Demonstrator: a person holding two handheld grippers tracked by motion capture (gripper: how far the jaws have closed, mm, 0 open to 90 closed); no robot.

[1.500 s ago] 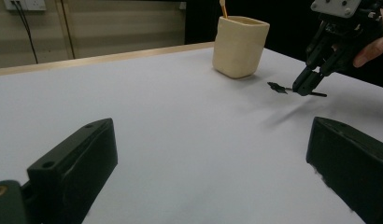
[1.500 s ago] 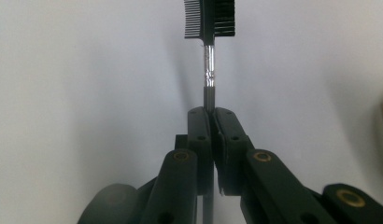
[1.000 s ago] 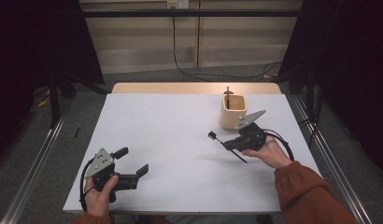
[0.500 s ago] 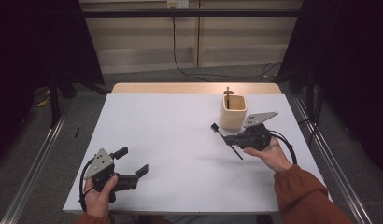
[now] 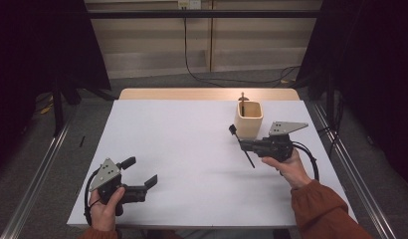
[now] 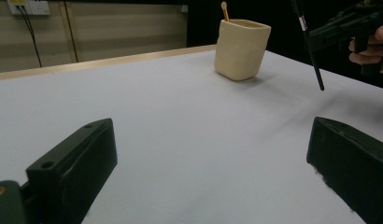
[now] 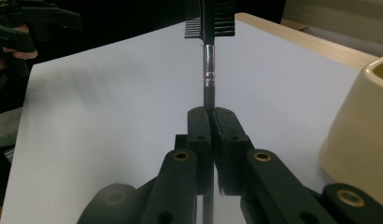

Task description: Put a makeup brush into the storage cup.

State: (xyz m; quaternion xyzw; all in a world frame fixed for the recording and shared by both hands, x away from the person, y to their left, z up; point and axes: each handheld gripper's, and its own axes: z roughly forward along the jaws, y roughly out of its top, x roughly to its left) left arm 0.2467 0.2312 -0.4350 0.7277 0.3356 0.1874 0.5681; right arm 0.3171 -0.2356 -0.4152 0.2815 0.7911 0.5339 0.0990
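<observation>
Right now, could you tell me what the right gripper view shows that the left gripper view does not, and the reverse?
The right gripper view alone shows the comb-and-brush head of the thin black tool, the silver band on its handle, and the right gripper shut on that handle.

The left gripper view alone shows the left gripper open over bare tabletop, the tool's pointed lower end, and a wooden stick standing in the cup.

Both show the cream cup, the white table and the black tool.
</observation>
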